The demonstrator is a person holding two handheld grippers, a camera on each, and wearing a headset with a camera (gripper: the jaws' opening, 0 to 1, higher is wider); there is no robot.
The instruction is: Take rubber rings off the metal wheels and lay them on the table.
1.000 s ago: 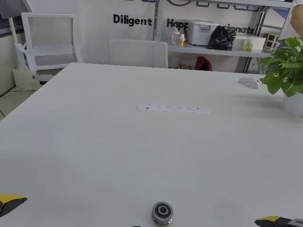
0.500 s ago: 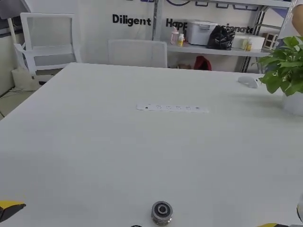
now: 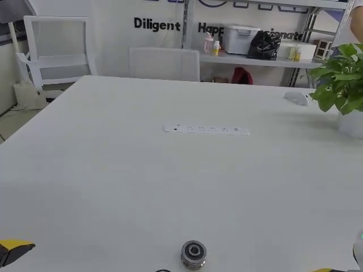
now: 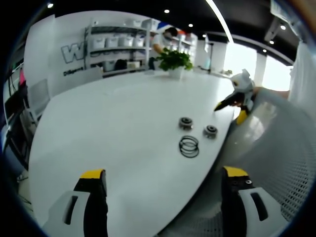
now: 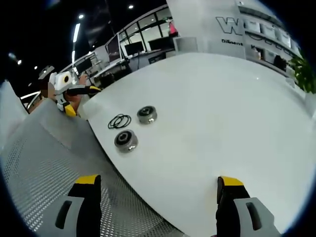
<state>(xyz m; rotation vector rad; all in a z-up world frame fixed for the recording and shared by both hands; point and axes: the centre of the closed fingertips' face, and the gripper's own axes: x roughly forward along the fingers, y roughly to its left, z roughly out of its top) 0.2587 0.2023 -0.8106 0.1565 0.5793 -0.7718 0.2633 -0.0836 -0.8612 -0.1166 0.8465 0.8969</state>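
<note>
Both claws stand wide open at the near edge of my white desk [image 3: 170, 187]; the left claw [image 4: 163, 173] grips nothing, nor does the right claw [image 5: 157, 180]; in the left gripper view the black rubber rings [image 4: 188, 146] lie flat on the desk at 12 o'clock from the claw, one metal wheel [image 4: 185, 123] just beyond them, a second metal wheel [image 4: 210, 131] at their 2 o'clock by the desk's edge; the head view has a power strip [image 3: 206, 130] mid-desk and a potted plant [image 3: 340, 85] at 2 o'clock.
</note>
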